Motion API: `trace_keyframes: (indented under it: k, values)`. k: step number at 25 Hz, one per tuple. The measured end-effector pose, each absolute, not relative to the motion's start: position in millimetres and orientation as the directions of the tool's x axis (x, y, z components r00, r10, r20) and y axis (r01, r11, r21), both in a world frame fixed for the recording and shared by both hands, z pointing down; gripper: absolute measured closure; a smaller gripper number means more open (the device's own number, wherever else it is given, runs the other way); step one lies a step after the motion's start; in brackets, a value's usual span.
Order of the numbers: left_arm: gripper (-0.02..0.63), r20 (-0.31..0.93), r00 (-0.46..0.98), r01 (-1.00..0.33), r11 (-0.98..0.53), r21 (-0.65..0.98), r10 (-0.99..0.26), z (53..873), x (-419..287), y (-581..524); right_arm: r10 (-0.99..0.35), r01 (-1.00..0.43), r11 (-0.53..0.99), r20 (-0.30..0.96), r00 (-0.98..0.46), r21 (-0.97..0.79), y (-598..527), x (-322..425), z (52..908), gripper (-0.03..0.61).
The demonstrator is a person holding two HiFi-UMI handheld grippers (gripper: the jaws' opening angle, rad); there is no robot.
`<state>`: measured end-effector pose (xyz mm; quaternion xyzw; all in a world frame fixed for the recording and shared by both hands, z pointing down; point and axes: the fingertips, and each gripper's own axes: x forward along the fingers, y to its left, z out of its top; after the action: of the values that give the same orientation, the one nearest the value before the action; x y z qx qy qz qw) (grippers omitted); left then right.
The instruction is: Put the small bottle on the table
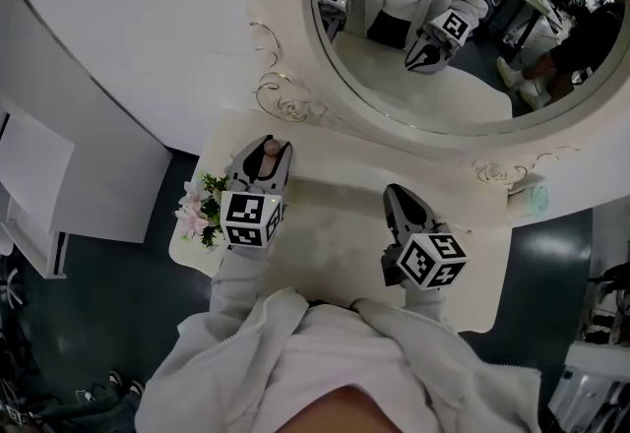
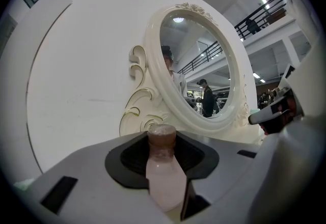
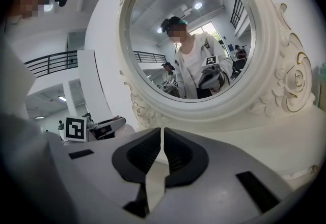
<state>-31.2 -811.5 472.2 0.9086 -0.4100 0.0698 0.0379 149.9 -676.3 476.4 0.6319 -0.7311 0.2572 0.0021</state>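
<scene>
The left tongs (image 1: pixel 264 157) grip the small bottle (image 2: pixel 164 172) upright by its pink body, with the cap above the pads. The right tongs (image 3: pixel 162 139) are closed and empty. The bottle is likely light, rigid and slick, so the wide body is the best place to hold it.

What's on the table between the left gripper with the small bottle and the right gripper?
Nothing: in the head view, the table between the left gripper, holding the small bottle, and the right gripper is bare.
</scene>
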Motion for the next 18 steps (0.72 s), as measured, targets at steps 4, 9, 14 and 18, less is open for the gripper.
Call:
trace_keyframes:
  k: [4,9,14,18]
  values:
    - [0.466,0.189,0.647,-0.753,-0.658,0.003,-0.739,485,-26,-822,-0.922,-0.927,0.063,0.333,-0.196,-0.371,-676,151,477,0.535]
    - [0.466,0.229,0.659,-0.735,-0.678,-0.007,-0.717,502,-16,-823,-0.919,-0.928,0.054,0.345,-0.191,-0.368,-677,151,479,0.535]
    - [0.466,0.219,0.657,-0.736,-0.677,-0.022,-0.721,502,-12,-828,-0.916,-0.929,0.044,0.356,-0.184,-0.367,-679,154,482,0.535]
    - [0.466,0.216,0.663,-0.73,-0.683,-0.024,-0.717,504,-7,-834,-0.911,-0.929,0.041,0.368,-0.187,-0.369,-680,153,486,0.535]
